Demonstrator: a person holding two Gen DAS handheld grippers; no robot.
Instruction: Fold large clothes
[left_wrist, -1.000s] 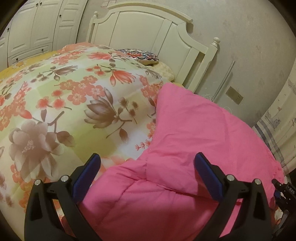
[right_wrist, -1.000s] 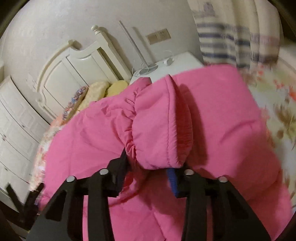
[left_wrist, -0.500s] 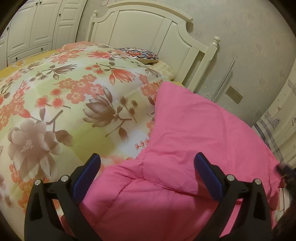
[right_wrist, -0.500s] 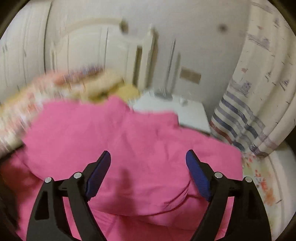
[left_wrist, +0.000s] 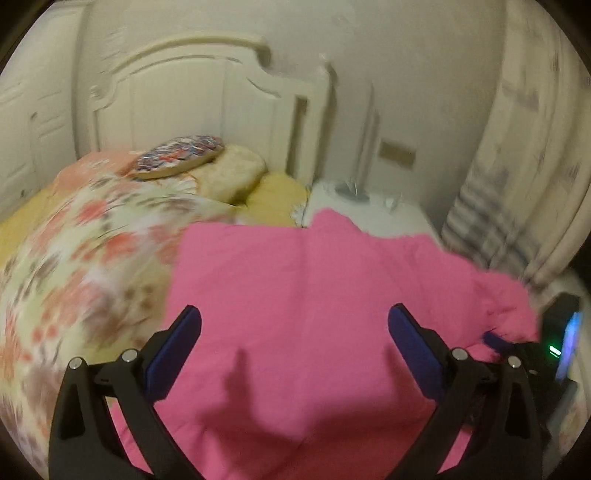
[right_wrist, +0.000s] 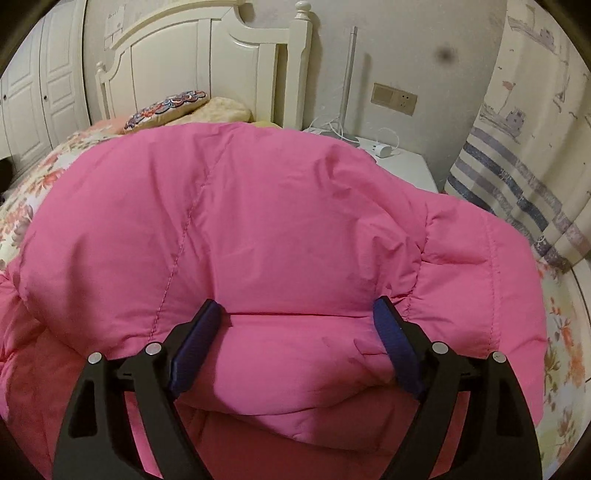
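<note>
1. The puffy pink quilted padded jacket (right_wrist: 280, 229) looks soft, bulky and light, probably slippery-shelled; a stitched seam or folded edge should give the surest hold.
2. It lies partly folded on the floral bed quilt (left_wrist: 74, 258), directly ahead of both tools.
3. The left gripper (left_wrist: 293, 334) is spread wide, holding nothing.
4. The right gripper (right_wrist: 297, 319) is likewise apart, straddling a padded fold.
</note>
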